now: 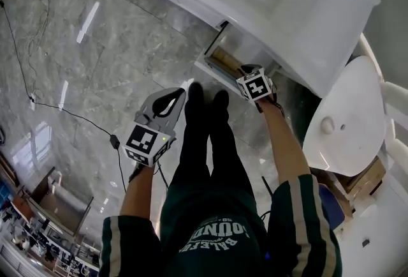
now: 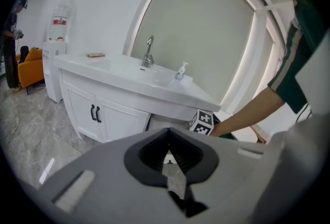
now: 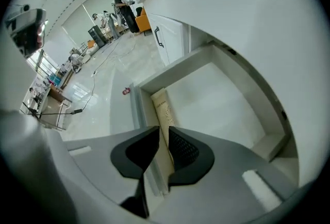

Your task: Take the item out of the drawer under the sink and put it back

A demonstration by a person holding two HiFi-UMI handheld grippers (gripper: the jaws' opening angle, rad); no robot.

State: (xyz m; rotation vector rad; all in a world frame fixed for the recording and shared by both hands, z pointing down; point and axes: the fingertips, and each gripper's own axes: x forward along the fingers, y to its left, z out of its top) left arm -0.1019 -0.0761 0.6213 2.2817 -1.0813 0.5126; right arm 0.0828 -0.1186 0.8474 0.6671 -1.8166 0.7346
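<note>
Item (image 3: 161, 109), a long tan pack with small dark dots, down in the open drawer (image 3: 221, 99), flat along the near front wall.

Nearest the body, left gripper (image 2: 168, 134) held back above the floor, pads closed on each other with nothing between, aimed loosely toward the cabinet.

Further out, right gripper (image 3: 164, 132) tipped steeply down over the drawer's near edge. Jaws parted by a narrow gap, straddling the item from above, pads seemingly clear of it, so no grip as far as can be judged. Rest of the drawer bare and white.

Beyond, sink (image 2: 136, 69) with faucet (image 2: 148, 52) and soap bottle (image 2: 180, 70) on the counter. Cupboard doors (image 2: 87, 109) to the left shut.

Looks like the tail of the put-back step, with the item let go in place. Next move, on that reading: lift the right gripper straight up, clear of the item and the drawer wall, then push the drawer front in under the sink. Calls for keeping the pads off the pack on the way up, to avoid dragging it askew.
</note>
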